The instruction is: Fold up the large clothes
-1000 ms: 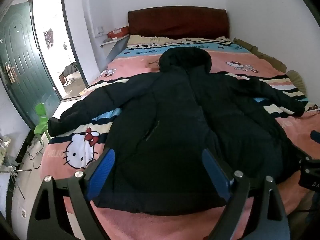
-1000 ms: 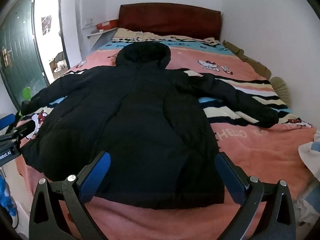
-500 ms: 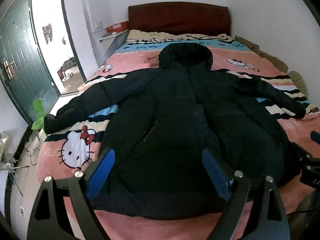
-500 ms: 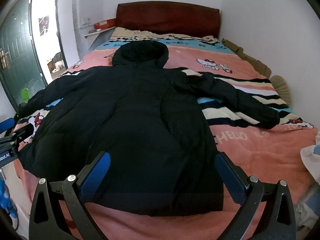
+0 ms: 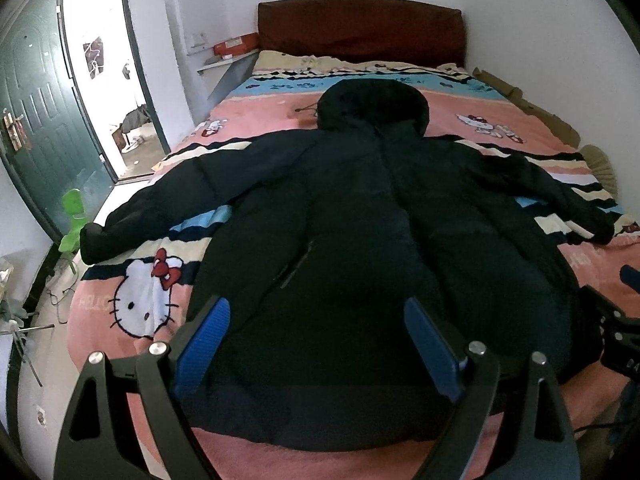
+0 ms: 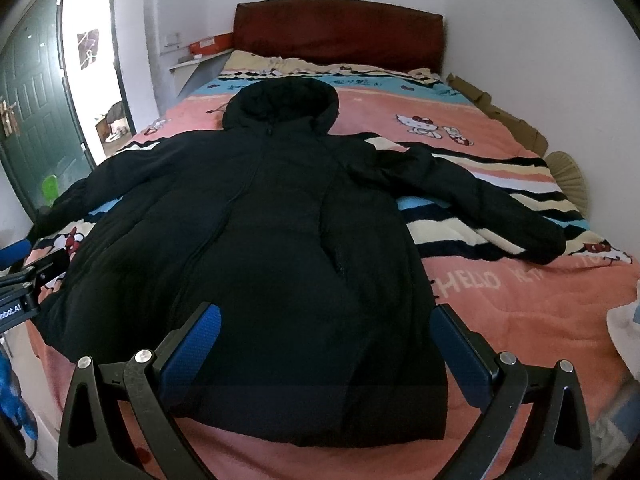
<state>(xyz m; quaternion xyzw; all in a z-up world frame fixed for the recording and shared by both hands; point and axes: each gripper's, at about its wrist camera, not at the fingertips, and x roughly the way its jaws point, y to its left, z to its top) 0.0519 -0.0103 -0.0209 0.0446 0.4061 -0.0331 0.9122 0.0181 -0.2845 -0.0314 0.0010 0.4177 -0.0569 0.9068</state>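
In the left wrist view, a black hooded coat [image 5: 360,240] is seen spread flat on the bed [image 5: 460,116], hood toward the headboard [image 5: 360,28] and both sleeves stretched out to the sides. The left hand-held gripper [image 5: 316,340] is held above the coat's hem with its blue fingers set wide and nothing between them. The left sleeve [image 5: 172,204] lies across the cartoon-cat blanket [image 5: 140,304], its cuff near the bed's edge (a green door [image 5: 40,128] and open doorway are seen beyond). No fold is made yet, so the step in hand is judged to be the approach before the first grasp.

In the right wrist view, the same coat [image 6: 280,240] is seen from nearer its right side, with the right sleeve [image 6: 488,204] laid out over the striped part of the blanket [image 6: 540,312]. The right hand-held gripper [image 6: 324,344] is likewise spread wide and empty, over the hem. The other gripper's body is glimpsed at the left edge.

For the next move, a sleeve or side edge would probably have to be reached, pinched through thick padding (a deep bite is likely needed), and carried inward across the body.
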